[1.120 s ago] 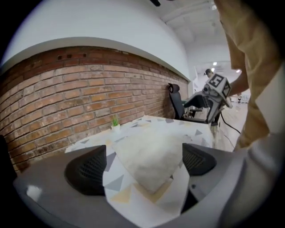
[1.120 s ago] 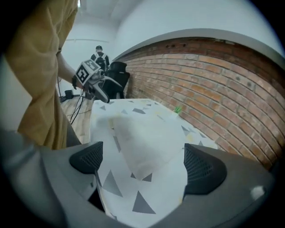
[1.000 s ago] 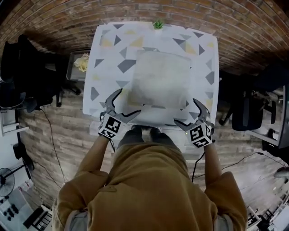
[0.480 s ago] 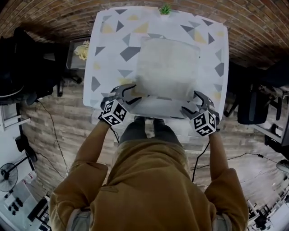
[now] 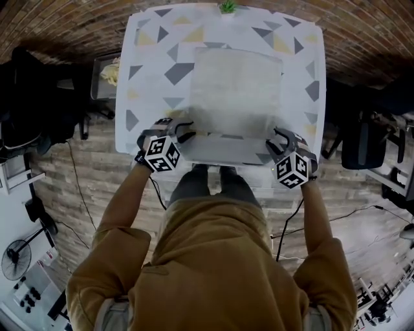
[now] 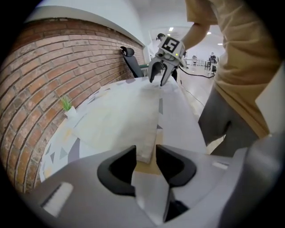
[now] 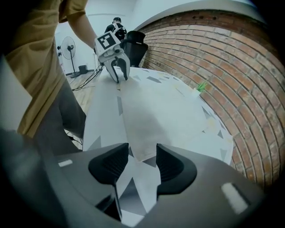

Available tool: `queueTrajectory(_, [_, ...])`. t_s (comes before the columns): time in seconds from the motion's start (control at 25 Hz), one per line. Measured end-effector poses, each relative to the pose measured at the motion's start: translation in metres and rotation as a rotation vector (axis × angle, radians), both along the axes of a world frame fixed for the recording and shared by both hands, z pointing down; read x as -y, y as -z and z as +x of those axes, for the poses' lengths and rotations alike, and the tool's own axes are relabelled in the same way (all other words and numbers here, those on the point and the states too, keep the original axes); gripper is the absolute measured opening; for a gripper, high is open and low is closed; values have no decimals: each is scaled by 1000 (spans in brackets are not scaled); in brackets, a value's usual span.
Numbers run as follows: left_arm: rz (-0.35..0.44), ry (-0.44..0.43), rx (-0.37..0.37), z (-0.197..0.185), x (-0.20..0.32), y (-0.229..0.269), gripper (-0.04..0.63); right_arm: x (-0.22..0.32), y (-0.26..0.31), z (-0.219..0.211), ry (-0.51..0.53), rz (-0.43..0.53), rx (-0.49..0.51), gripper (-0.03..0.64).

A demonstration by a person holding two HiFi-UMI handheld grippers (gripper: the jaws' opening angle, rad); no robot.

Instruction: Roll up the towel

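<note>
- The towel [image 5: 236, 97], pale and roughly square, lies flat and unrolled on the bench [image 5: 145, 84], whose top is patterned with grey and yellow triangles.
- The left gripper [image 6: 146, 153] is down at the towel's near left corner. Its fingers have just been closing and stand a narrow gap apart. The corner lies flat between them, not pinched.
- The right gripper [image 7: 142, 151] is down at the near right corner. Its fingers have also just been closing and stand apart. The tip of the corner sits between them, with bench pattern showing on either side.
- Both grippers tilt steeply down, well apart, one at each end of the towel's near edge.
- A small green plant [image 5: 227, 6] stands at the bench's far edge, by the brick wall [image 5: 362, 32].
</note>
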State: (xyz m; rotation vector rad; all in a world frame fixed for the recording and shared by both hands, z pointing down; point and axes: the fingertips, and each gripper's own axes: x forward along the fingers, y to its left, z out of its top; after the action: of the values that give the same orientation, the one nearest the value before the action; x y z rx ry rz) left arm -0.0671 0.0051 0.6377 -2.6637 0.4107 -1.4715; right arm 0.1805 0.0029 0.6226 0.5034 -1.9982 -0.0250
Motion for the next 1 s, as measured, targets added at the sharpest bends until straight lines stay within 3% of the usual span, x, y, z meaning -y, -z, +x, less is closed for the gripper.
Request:
queueTrajectory(0.28, [-90,18,-45,0,-3,-3,156,-5,-11,0,44,-53,-12,177])
queueTrajectory(0.36, [-104,16,-57,0,-4,-3,147,-10,-13,-3,59,-78,0,129])
queueTrajectory(0.44, [-107,5,-61,0,-5,-2,144,-14,-13,-4,60,-95,16,90])
queueTrajectory(0.76, [-60,-10,-44,-1,-7,-2,141,-12,-12,-2,41,-55,4,89])
queueTrajectory(1.0, [-78,5,-53,-6,-8,-2,133,-9,-14,1,16,-113,23,89])
